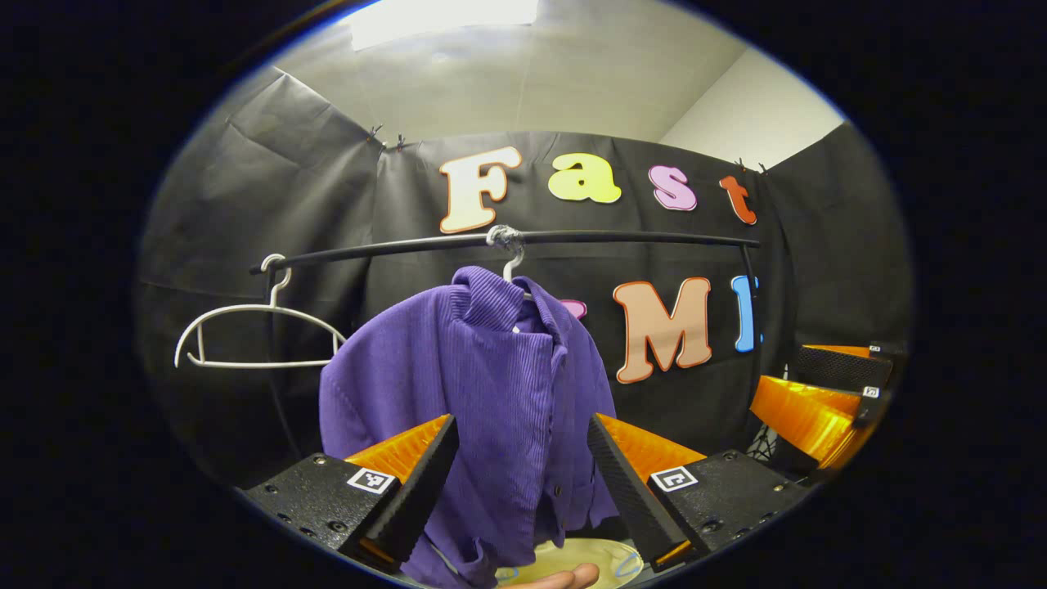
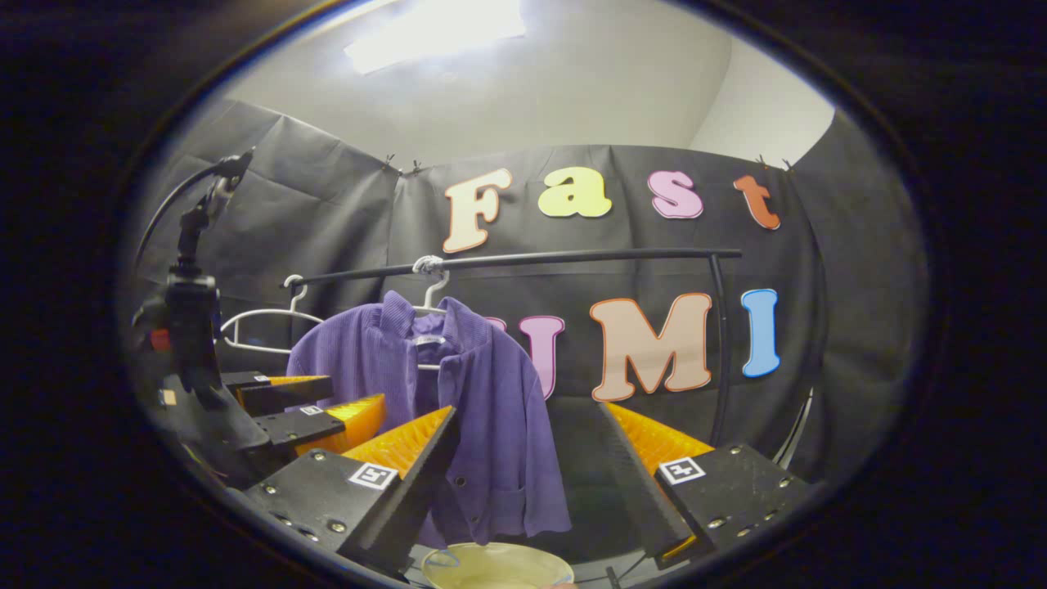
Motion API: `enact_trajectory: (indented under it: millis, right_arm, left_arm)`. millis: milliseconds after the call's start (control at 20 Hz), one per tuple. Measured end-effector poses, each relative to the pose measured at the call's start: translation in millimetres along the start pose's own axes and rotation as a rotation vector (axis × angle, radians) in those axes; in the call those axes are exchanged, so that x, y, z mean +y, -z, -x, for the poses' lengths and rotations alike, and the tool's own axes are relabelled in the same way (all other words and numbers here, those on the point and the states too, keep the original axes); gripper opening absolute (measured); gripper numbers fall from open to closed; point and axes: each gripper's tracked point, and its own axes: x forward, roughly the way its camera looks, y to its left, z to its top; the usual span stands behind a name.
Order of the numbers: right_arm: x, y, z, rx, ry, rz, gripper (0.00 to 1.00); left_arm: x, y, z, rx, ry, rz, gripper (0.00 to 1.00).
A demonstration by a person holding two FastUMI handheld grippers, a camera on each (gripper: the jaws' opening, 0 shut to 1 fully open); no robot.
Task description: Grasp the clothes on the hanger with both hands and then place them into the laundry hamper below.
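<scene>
Black cloth walls (image 1: 245,188); pale ceiling (image 1: 572,74); bright ceiling light (image 2: 433,29)

Left gripper (image 1: 519,474): two wedge-shaped fingers with ribbed inner faces, each bolted to a black textured block. Blocks carry round screw heads and a small square black-and-white marker tag near the finger root. Right gripper (image 2: 527,474): same build, ribbed wedges, black blocks, screws, one square tag per side. In the right gripper view the left gripper (image 2: 303,413) shows from the side: stacked black plates with small tags, a black upright mount above it, a thin black cable arcing off the top, a small red part on the body
</scene>
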Motion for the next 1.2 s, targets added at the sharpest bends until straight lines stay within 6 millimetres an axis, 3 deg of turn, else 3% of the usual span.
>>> enact_trajectory:
  millis: [100, 200, 400, 500, 550, 700, 750, 800, 1000, 1100, 1200]
  right_arm:
    - [-13, 5, -11, 0.007, 0.012, -0.025, 0.96]
    - [-25, 14, -23, 0.033, 0.028, -0.032, 1.00]
    - [-37, 43, -40, 0.083, 0.041, -0.041, 1.00]
    - [-37, 57, -49, 0.117, 0.034, -0.056, 1.00]
    - [-34, 61, -55, 0.125, 0.023, -0.066, 1.00]
    - [-16, 75, -70, 0.149, -0.017, -0.068, 1.00]
    - [-8, 81, -74, 0.155, -0.029, -0.066, 1.00]
    - [0, 85, -81, 0.159, -0.039, -0.072, 1.00]
    - [46, 105, -106, 0.199, -0.111, -0.101, 1.00]
    - [62, 113, -119, 0.216, -0.130, -0.106, 0.96]
    - [78, 114, -132, 0.219, -0.151, -0.107, 1.00]
  left_arm:
    - [4, 14, -21, 0.006, -0.037, -0.043, 0.96]
    - [-2, 33, -38, 0.047, -0.042, -0.029, 0.96]
    - [1, 53, -67, 0.082, -0.078, -0.048, 0.93]
    - [-2, 67, -75, 0.122, -0.066, -0.032, 0.78]
    - [0, 69, -81, 0.132, -0.069, -0.036, 0.75]
    - [17, 71, -87, 0.142, -0.090, -0.063, 0.30]
    - [19, 70, -78, 0.154, -0.087, -0.059, 0.15]
    - [20, 74, -92, 0.160, -0.069, -0.053, 0.00]
    - [29, 59, -69, 0.142, -0.023, -0.021, 0.00]
    - [38, 55, -60, 0.137, -0.018, -0.013, 0.00]
    - [41, 54, -55, 0.145, -0.007, -0.008, 0.00]
